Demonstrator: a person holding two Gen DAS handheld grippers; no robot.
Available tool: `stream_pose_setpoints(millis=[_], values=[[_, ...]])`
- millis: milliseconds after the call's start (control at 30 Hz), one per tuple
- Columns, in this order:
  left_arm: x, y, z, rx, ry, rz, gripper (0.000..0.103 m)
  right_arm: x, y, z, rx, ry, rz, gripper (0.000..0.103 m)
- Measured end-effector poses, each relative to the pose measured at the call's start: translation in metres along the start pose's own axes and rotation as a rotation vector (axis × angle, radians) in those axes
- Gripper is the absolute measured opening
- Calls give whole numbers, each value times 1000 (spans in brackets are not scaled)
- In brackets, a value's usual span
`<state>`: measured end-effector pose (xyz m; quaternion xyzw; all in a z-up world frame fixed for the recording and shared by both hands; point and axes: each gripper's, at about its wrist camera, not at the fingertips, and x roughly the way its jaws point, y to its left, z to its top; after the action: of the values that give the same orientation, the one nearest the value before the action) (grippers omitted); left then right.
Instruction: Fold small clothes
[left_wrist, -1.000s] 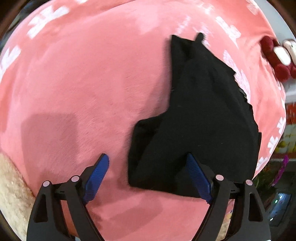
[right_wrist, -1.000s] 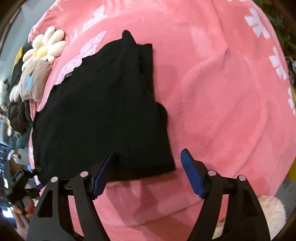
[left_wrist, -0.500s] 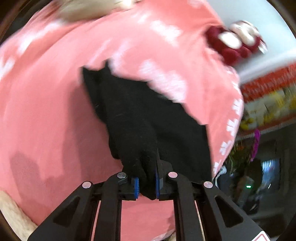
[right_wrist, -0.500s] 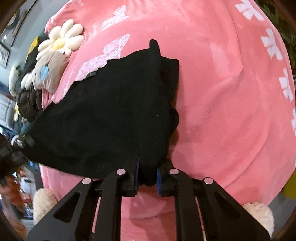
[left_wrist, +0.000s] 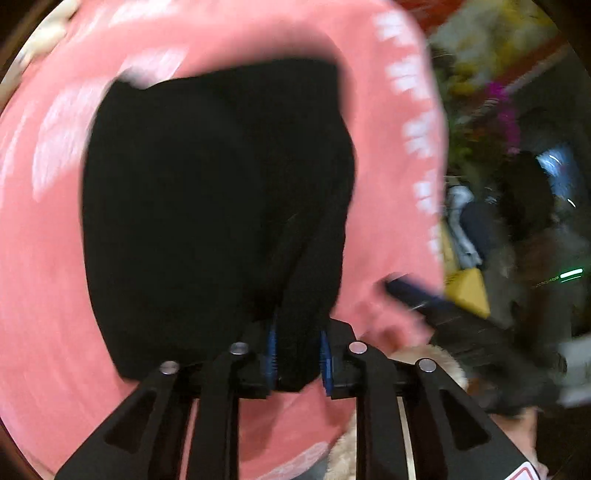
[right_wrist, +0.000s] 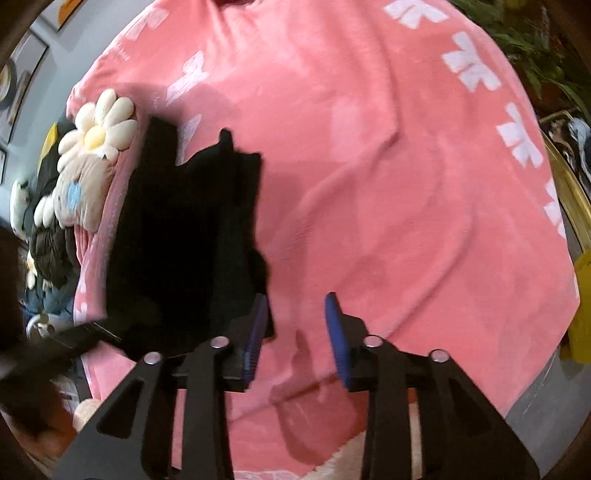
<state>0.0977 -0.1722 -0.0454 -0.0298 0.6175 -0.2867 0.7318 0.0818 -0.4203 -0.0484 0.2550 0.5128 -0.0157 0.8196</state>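
Observation:
A small black garment (left_wrist: 207, 206) lies on a pink blanket (left_wrist: 44, 295) with white prints. My left gripper (left_wrist: 297, 354) is shut on a bunched edge of the garment, black cloth pinched between its blue pads. The left wrist view is blurred by motion. In the right wrist view the black garment (right_wrist: 184, 240) lies folded over to the left on the pink blanket (right_wrist: 406, 184). My right gripper (right_wrist: 297, 332) is open and empty, its left pad (right_wrist: 255, 332) just beside the garment's near right corner.
A daisy-shaped plush cushion (right_wrist: 92, 155) and dark clothes (right_wrist: 48, 251) lie at the blanket's left edge. Plants (right_wrist: 535, 55) and a gold rail (right_wrist: 569, 192) stand beyond the right edge. In the left wrist view, the other gripper (left_wrist: 443, 306) and room clutter show at right.
My right gripper has let go of the garment and opened. My left gripper, still shut on the cloth, has swung the edge across so the garment is folded over.

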Motion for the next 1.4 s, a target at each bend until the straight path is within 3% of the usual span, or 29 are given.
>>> stream_pose_setpoints(millis=[67,100,167,233,333,433,500,567,633,667,700,733,767,833,933,1000,1067,1133,1167,1200,1267,1367,1400], values=[[-4,12,-15,-90,-14,-41,36,-3,-2,2,0,-4,29,40],[-10,14,-19,-103,-32,-53,39,-3,0,3,-4,0,54,42],[-25,18,-28,-98,-78,-16,52,2,5,5,-3,14,101,43],[-44,26,-37,-73,-126,51,58,7,11,6,7,29,144,45],[-61,40,-43,-75,-145,101,59,17,30,8,13,58,212,45],[-76,56,-50,-120,-148,121,62,34,47,8,-30,68,159,53],[-79,58,-51,-146,-152,125,62,43,40,17,1,57,105,57],[-80,68,-51,-165,-155,128,62,48,31,32,62,29,92,64],[-88,75,-56,-180,-159,126,62,59,30,48,75,43,90,65],[-90,77,-58,-185,-161,123,62,71,33,57,67,78,115,57],[-95,81,-62,-189,-161,121,62,81,36,62,58,110,136,25],[-95,82,-63,-194,-160,122,62,86,41,66,45,142,135,16],[-96,83,-64,-198,-157,123,62,77,58,73,-10,119,107,11],[-101,89,-66,-205,-157,120,62,51,95,82,-149,54,132,7],[-102,91,-66,-210,-170,127,64,-4,149,95,-302,-32,289,7],[-101,93,-66,-216,-170,122,64,-23,165,101,-370,-77,317,7],[-97,94,-64,-220,-160,123,64,-1,154,102,-367,-46,244,9],[-92,94,-63,-224,-145,122,64,58,119,95,-348,56,30,24],[-91,93,-62,-225,-140,119,64,76,105,90,-326,99,-69,25],[-90,93,-62,-225,-134,117,64,88,86,83,-274,142,-115,25],[-89,93,-59,-218,-134,103,67,71,66,72,-180,108,-2,26],[-89,96,-54,-221,-146,91,68,41,63,54,-152,52,59,29],[-88,96,-53,-221,-145,91,68,36,65,48,-157,55,67,36]])
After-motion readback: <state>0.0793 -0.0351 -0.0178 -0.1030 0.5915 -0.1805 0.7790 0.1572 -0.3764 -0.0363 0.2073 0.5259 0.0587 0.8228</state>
